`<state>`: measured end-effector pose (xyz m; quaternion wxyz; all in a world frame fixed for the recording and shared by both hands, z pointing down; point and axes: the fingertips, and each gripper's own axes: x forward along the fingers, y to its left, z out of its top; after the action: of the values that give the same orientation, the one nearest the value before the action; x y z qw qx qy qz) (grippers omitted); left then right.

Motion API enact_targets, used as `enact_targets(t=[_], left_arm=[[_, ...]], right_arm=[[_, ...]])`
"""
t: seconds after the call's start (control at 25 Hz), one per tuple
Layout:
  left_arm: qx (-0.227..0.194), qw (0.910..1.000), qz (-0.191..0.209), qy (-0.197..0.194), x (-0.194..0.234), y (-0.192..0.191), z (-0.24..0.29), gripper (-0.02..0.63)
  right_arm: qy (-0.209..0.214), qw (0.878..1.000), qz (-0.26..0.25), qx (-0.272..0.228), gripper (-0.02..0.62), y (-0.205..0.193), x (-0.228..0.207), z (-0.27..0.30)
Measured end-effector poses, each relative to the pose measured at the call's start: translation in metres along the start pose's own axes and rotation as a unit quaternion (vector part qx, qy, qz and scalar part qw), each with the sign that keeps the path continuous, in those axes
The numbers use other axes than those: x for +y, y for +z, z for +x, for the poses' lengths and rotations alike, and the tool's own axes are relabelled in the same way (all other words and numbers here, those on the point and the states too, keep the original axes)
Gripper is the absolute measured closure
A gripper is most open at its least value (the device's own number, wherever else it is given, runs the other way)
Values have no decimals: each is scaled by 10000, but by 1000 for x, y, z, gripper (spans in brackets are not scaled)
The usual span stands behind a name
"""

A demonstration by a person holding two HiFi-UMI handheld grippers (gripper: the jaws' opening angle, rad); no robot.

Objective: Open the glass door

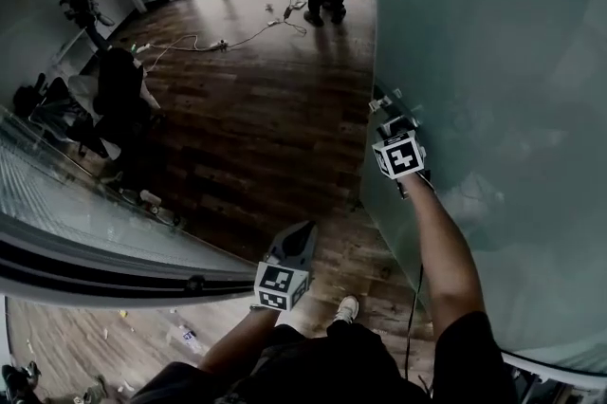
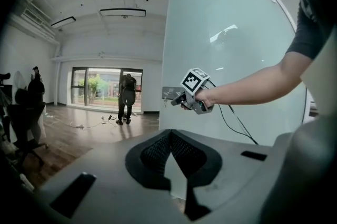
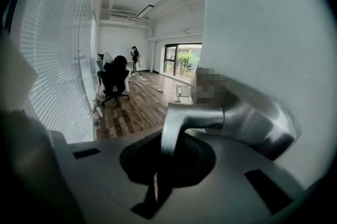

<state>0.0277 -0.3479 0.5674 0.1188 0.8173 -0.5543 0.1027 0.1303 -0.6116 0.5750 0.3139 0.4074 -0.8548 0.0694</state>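
Fingers (image 2: 152, 152) of left gripper (image 2: 170, 133) pressed together, empty, idle low left of door. Right gripper (image 3: 167, 152) clamped on lever handle (image 3: 195, 116) at left edge of frosted glass door (image 1: 493, 61). Advice: grip firm, press lever fully down before swinging door, or slip likely. Only right gripper view shows lever between fingers; head view shows gripper against door edge; left gripper view shows door's height.

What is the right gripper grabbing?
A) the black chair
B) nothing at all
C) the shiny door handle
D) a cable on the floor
C: in the right gripper view, the silver door handle on the glass door bends down between the jaws of the right gripper, which close on it.
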Motion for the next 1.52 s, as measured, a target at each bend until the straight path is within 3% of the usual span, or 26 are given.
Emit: enact_targets(t=[0.32,0.6,0.88,1.12,1.4,1.52], left_arm=[[224,9996,-148,94,-3,2,52,600],[386,9991,-197,7,-8,-9,81,600],[218,9997,-2,93,-5,5,103,600],[326,9994,-83,110,7,-13,108,600],[630,9976,-248,-120,-20,-22,130,600],[552,9982,-158,-166,-20,-17,134,600]], right_arm=[[-668,9962,433,361,580,-14,-149,9],[-968,9922,529,586,580,-40,-249,-10],[-1480,9817,906,781,578,-57,-348,-34],[-1706,9745,1133,914,578,-81,-396,-45],[-1940,9674,1285,1001,577,-108,-448,-45],[-1903,9671,1476,815,533,-103,-452,-56]])
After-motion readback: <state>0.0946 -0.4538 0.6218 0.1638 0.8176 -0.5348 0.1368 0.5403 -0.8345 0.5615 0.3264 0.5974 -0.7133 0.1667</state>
